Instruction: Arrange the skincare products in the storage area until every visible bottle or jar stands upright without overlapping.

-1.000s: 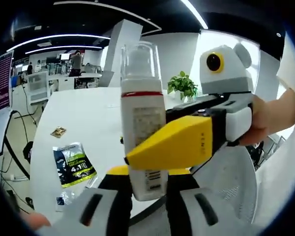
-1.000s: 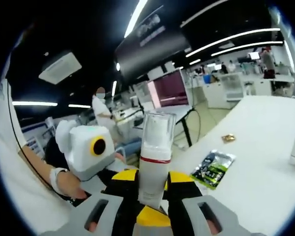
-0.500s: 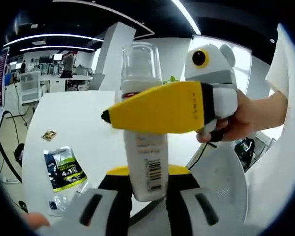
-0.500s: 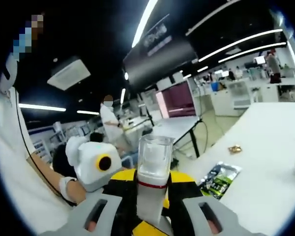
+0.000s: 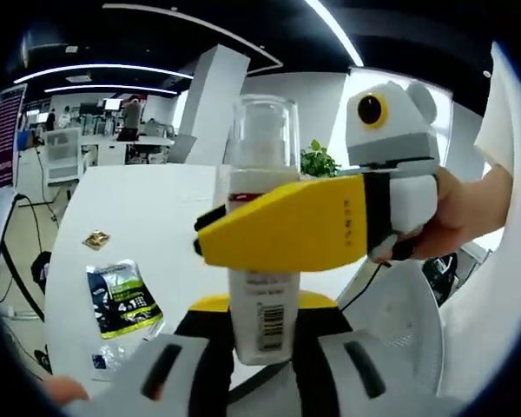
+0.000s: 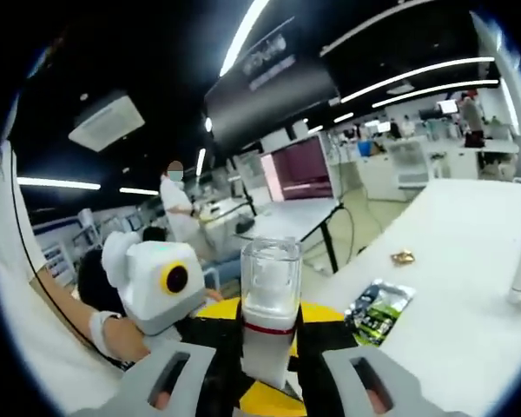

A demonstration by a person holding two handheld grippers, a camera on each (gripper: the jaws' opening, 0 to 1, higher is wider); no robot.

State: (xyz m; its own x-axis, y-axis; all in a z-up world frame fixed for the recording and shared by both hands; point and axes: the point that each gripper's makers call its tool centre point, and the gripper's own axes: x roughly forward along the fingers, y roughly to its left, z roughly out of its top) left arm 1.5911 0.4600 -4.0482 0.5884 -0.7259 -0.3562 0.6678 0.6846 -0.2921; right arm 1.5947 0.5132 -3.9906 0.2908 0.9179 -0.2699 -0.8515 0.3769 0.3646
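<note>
Two gripper-mounted fisheye views, both held above a white table and facing each other across one pump bottle.

The left gripper view looks forward along its own jaws, very near the pump bottle [image 5: 261, 252] that rises between them, and faces the right gripper [image 5: 282, 224], which crosses close in front from the right; beyond lie the white table [image 5: 148, 208], a green sachet [image 5: 117, 297] and a potted plant [image 5: 318, 161]; the right gripper view looks the opposite way, equally near the same pump bottle [image 6: 267, 313], with the left gripper [image 6: 161, 282] entering from the left; both views share the bottle, the table [image 6: 469, 295] and the sachet [image 6: 378, 308].
</note>
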